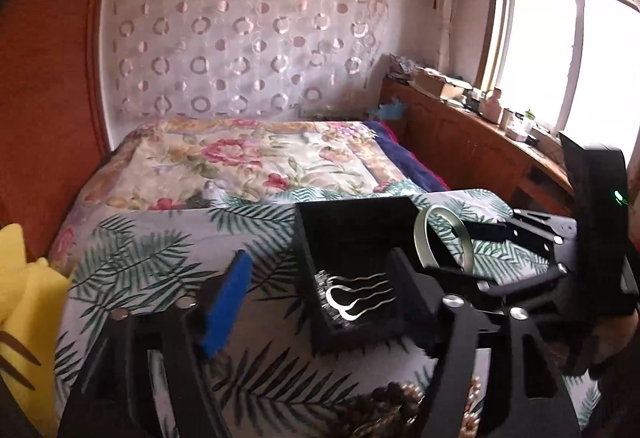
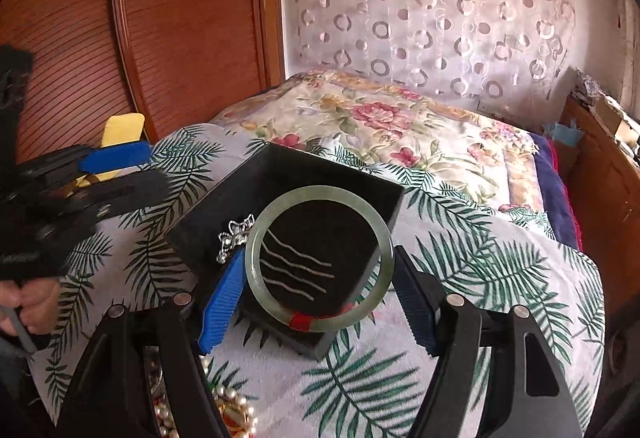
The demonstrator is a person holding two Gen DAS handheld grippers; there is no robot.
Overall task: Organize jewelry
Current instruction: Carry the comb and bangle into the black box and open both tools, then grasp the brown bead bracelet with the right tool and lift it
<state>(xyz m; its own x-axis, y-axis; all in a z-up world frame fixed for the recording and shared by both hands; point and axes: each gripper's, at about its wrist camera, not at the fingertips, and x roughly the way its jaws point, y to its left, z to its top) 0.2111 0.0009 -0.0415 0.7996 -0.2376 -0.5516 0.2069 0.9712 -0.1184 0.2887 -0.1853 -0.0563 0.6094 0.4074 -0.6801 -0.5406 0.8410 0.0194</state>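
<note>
A pale green jade bangle (image 2: 320, 197) with a red wrapped patch hangs upright between the blue pads (image 2: 222, 302) of my right gripper (image 2: 320, 256), which is shut on it across its width. It hovers over the near part of a black box (image 2: 280, 165) that stands on the palm-leaf cloth. A silver hair comb (image 2: 236, 234) with wavy prongs lies in the box. My left gripper (image 1: 319, 258) is open at the box's (image 1: 352, 222) near left corner, the comb (image 1: 352, 296) lying just beyond its fingers. The bangle (image 1: 424, 234) and right gripper (image 1: 464, 250) show at the right.
A heap of pearl and brown beads (image 2: 232, 410) lies on the cloth near me. A yellow object (image 1: 24, 298) sits at the cloth's left edge. Behind are a floral quilt (image 1: 248, 157), a wooden wardrobe (image 2: 180, 17) and a cluttered window ledge (image 1: 480, 105). A hand (image 2: 32, 306) holds the left gripper.
</note>
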